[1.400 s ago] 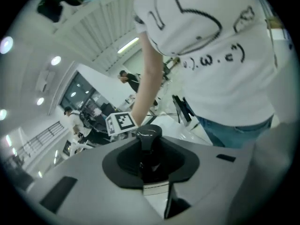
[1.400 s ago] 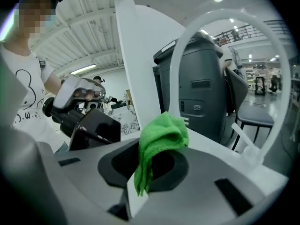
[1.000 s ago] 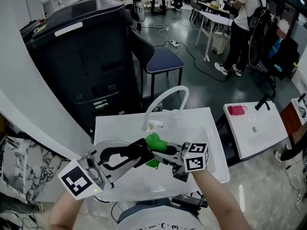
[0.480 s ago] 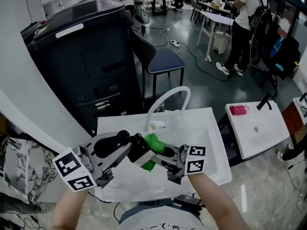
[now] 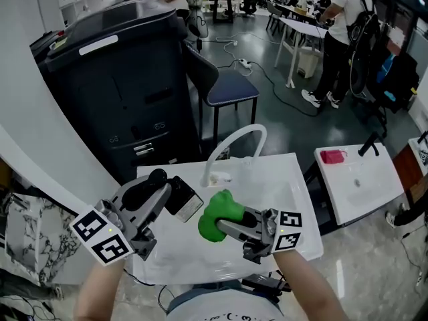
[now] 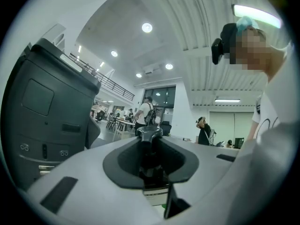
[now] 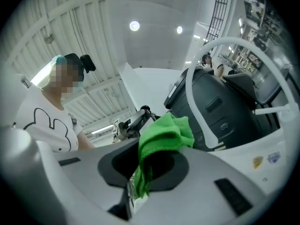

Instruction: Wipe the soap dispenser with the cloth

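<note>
Left claw (image 5: 162, 194): clamped on the soap dispenser (image 5: 182, 200), held above the white sink (image 5: 287, 179).
Right claw (image 5: 231, 227): closed on the bunched green cloth (image 5: 217, 216).
Cloth position: just beside the soap dispenser, over the sink.

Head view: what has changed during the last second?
The left gripper carried the dispenser to the left and rolled it. The right gripper raised the cloth, which lay against the dispenser and is now apart from it. Both grips, the sink and the faucet are unchanged.
</note>
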`<state>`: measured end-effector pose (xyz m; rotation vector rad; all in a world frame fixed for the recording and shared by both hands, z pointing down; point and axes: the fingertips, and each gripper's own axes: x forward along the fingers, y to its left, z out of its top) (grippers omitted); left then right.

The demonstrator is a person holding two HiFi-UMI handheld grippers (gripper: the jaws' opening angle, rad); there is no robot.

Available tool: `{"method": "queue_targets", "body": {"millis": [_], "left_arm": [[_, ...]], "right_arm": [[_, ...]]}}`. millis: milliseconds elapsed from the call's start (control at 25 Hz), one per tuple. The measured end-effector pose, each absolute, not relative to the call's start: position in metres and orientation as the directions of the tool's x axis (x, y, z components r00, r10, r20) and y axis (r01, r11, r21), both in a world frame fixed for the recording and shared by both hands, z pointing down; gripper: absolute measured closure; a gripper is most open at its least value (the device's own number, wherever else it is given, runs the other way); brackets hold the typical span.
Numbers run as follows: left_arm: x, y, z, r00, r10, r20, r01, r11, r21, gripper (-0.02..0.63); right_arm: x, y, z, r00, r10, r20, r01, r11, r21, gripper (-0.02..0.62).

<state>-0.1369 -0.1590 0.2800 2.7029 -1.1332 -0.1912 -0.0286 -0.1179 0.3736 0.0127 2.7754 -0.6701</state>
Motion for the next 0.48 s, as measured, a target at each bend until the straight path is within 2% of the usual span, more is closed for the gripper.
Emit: {"method": "queue_targets", "body": {"millis": [320, 480], "left_arm": [[-0.129, -0.169, 0.269, 0.643, -0.765, -0.037, -0.720, -0.620, 0.311, 0.514], [-0.121, -0.170, 0.265, 0.636, -0.771, -0.046, -0.717, -0.611, 0.336, 0.514]], "right_arm": [[-0.062, -0.133, 0.404, -0.958, -0.161, -0.238, 0.005, 0.819, -0.573, 0.551], [-0.081, -0.145, 0.401, -0.932, -0.216, -0.290, 0.022, 0.767, -0.642, 0.551]]}}
